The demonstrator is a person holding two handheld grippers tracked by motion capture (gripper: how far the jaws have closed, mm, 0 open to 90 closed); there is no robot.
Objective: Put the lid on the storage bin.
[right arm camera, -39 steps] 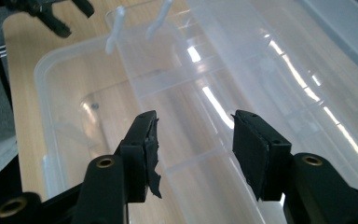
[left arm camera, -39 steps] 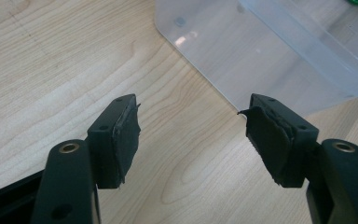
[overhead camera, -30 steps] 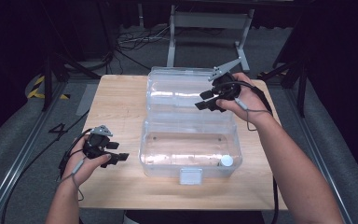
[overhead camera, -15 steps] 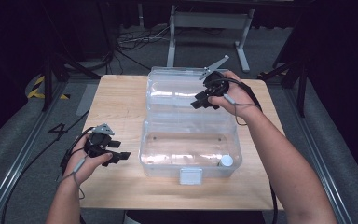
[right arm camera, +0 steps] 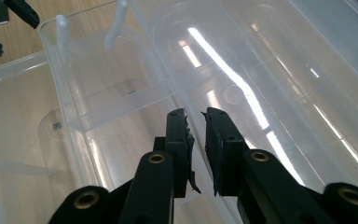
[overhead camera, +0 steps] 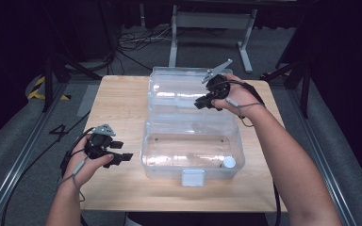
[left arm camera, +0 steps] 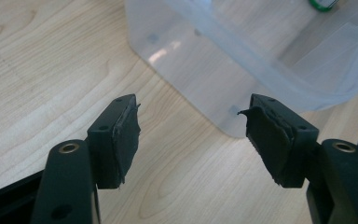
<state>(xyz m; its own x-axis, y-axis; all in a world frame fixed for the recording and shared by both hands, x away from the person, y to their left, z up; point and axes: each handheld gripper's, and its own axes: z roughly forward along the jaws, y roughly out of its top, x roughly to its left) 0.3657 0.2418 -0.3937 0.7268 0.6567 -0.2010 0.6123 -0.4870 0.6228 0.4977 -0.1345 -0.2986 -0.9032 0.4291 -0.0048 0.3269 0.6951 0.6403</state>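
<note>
- A clear plastic box (overhead camera: 191,153) is placed in the middle of a wooden table (overhead camera: 122,101), and its lid (overhead camera: 184,92) is folded open and laid flat behind it, away from the person.
- A small white cap (overhead camera: 228,162) is seen inside the box, in the near right corner, and a white latch (overhead camera: 193,178) is fixed at the middle of the near wall.
- The right gripper (overhead camera: 202,102) is held over the open lid, near its right side, by the right hand (overhead camera: 235,96).
- In the right gripper view, the jaws of the right gripper (right arm camera: 196,122) are seen almost together, with a thin gap left between the pads (right arm camera: 182,140); they have just been closing.
- The raised edge of the lid (right arm camera: 168,84) runs toward that gap, but it cannot be told whether the edge is pressed by the pads.
- The left gripper (overhead camera: 122,150) is held by the left hand (overhead camera: 87,157) over the bare table, just beside the left wall of the box and not touching it.
- In the left gripper view, the jaws of the left gripper (left arm camera: 191,128) are spread wide, and nothing is held between them; a corner of the box (left arm camera: 223,93) is seen beyond them.
</note>
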